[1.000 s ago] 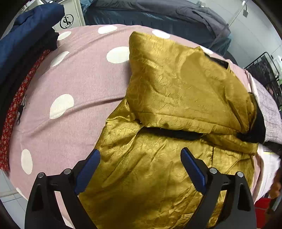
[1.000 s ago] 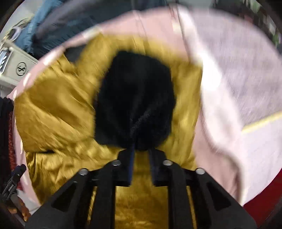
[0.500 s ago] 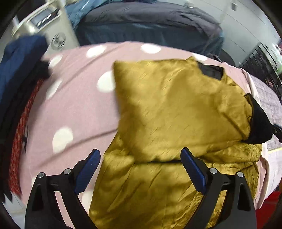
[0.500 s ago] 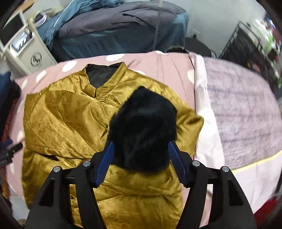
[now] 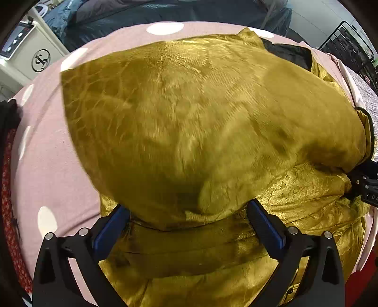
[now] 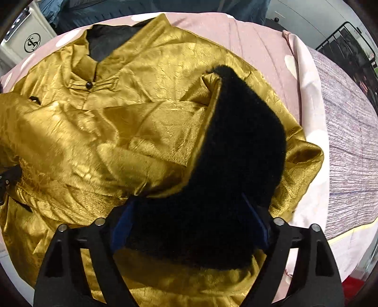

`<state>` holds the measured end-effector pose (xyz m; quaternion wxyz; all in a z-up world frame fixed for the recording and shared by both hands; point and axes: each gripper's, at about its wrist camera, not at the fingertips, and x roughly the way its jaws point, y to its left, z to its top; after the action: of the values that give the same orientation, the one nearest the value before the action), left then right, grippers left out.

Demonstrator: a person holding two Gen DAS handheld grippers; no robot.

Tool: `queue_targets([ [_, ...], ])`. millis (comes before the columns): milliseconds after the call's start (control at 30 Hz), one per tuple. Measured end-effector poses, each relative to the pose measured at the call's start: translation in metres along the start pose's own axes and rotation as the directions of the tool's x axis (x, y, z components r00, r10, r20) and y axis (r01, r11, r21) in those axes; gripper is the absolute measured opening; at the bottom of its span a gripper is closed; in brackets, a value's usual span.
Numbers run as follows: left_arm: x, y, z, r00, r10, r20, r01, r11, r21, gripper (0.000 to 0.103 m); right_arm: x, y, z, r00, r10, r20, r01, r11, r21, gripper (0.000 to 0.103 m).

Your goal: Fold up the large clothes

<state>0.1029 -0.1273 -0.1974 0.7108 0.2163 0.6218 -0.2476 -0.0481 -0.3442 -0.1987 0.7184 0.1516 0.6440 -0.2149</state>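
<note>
A large gold satin jacket (image 5: 200, 113) with black fleece lining lies on a pink polka-dot sheet (image 5: 52, 151). In the left wrist view a folded gold panel fills the frame, and my left gripper (image 5: 189, 222) is open with its blue pads on either side of the panel's near edge. In the right wrist view the jacket (image 6: 118, 122) lies collar up, with a turned-over flap of black lining (image 6: 236, 165) lying between the open jaws of my right gripper (image 6: 191, 226). The right gripper's body shows at the far right of the left view (image 5: 366, 186).
A white appliance (image 5: 30, 59) stands at the back left, with dark blue bedding (image 5: 165, 11) behind the bed. Red patterned cloth (image 5: 9, 200) lies at the left edge. A grey-purple blanket (image 6: 349, 141) covers the right side, near a black wire rack (image 6: 349, 42).
Both grippers have dropped closer to the jacket. The right gripper, shut a second ago, opened around the black lining flap. The gold panel now sits between the left pads.
</note>
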Motion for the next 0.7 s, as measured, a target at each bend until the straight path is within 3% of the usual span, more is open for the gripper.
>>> queue_targets([
  [133,0.011,0.001,0.010,1.000,-0.007,-0.014,0.006,1.000,-0.009,0.098,0.012,0.009,0.004,0.999,-0.049,0.002,0.049,0.998,-0.047,0.097],
  [367,0.008,0.001,0.005,0.998,0.016,0.057,-0.015,1.000,-0.027,0.098,0.010,0.016,0.014,0.997,-0.080,-0.005,0.080,0.996,-0.025,0.097],
  [533,-0.024,0.005,-0.013,0.992,0.018,0.128,-0.015,1.000,-0.020,0.098,-0.044,0.007,-0.001,0.992,0.009,0.128,-0.014,0.999,0.041,0.097],
  [700,-0.054,0.019,-0.052,0.981,0.034,0.190,-0.030,0.999,-0.023,0.097,-0.070,-0.013,-0.037,0.982,0.082,0.169,-0.101,0.990,0.104,0.097],
])
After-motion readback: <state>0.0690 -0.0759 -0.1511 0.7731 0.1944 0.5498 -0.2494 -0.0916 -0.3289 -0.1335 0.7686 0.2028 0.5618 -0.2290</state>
